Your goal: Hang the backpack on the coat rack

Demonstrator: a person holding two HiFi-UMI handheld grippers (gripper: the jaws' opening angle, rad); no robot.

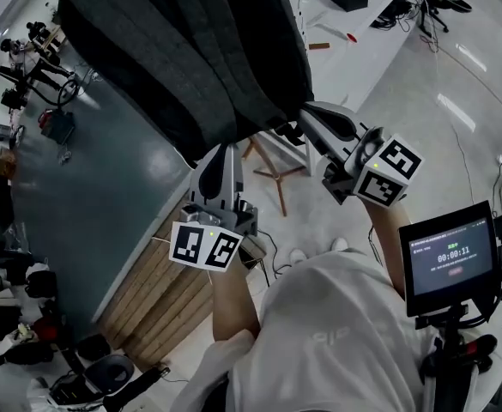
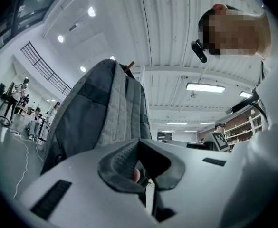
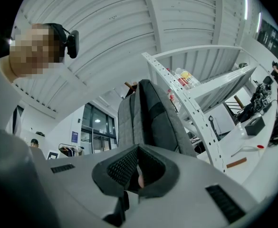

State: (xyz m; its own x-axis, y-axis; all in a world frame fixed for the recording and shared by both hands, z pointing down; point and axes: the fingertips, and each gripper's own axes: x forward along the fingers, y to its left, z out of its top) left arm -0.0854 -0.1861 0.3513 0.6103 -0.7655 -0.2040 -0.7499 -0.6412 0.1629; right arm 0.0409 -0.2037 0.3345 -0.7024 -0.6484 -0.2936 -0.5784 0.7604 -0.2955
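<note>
Only the head view shows the coat rack legs (image 1: 274,175). The backpack (image 1: 190,50) hangs upright, long axis vertical. Left gripper (image 1: 222,149) and right gripper (image 1: 307,111) fingers are clenched.

A lab or workshop: white workbench (image 1: 358,58) with cables (image 1: 408,5), camera rigs (image 1: 29,63) on stands.

Coat rack (image 1: 277,175) mostly behind backpack (image 1: 190,50)
</note>
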